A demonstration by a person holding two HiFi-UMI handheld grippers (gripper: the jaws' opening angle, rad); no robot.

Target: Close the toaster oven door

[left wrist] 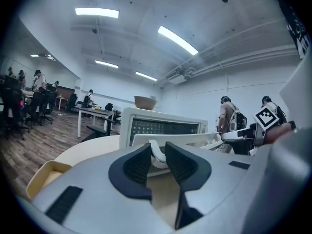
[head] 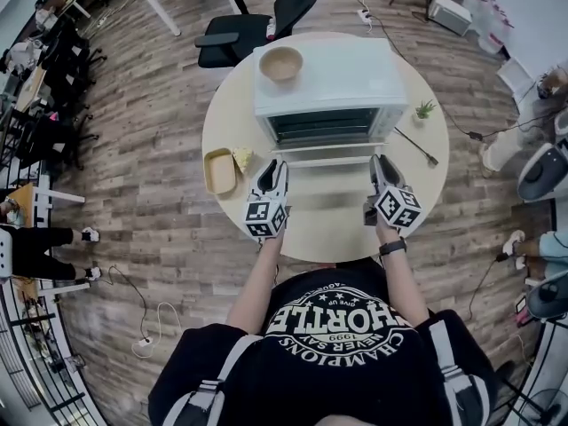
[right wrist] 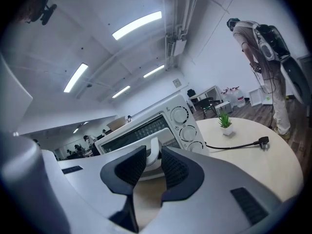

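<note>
Seen from the head: white toaster oven (head: 333, 82) at the middle of a round table (head: 231, 122), door (head: 328, 152) hanging open, flat toward the person. Left gripper view: left gripper (left wrist: 157, 149) squeezing the white door handle (left wrist: 158, 156). Right gripper view: right gripper (right wrist: 154, 153) squeezing that door handle (right wrist: 154, 156) too.

Even, cool white light falls from ceiling light strips (left wrist: 96, 12), which burn out to plain white in both gripper views. The head view is bright and flat, with only faint, soft shadows on the pale counter (head: 232, 114). All three pictures are fisheye: straight lines bow and the corners go black. Close to the lens, the left hand-held gripper (left wrist: 157, 152) and the right hand-held gripper (right wrist: 153, 157) look soft and bluish, and the far room is slightly hazy
</note>
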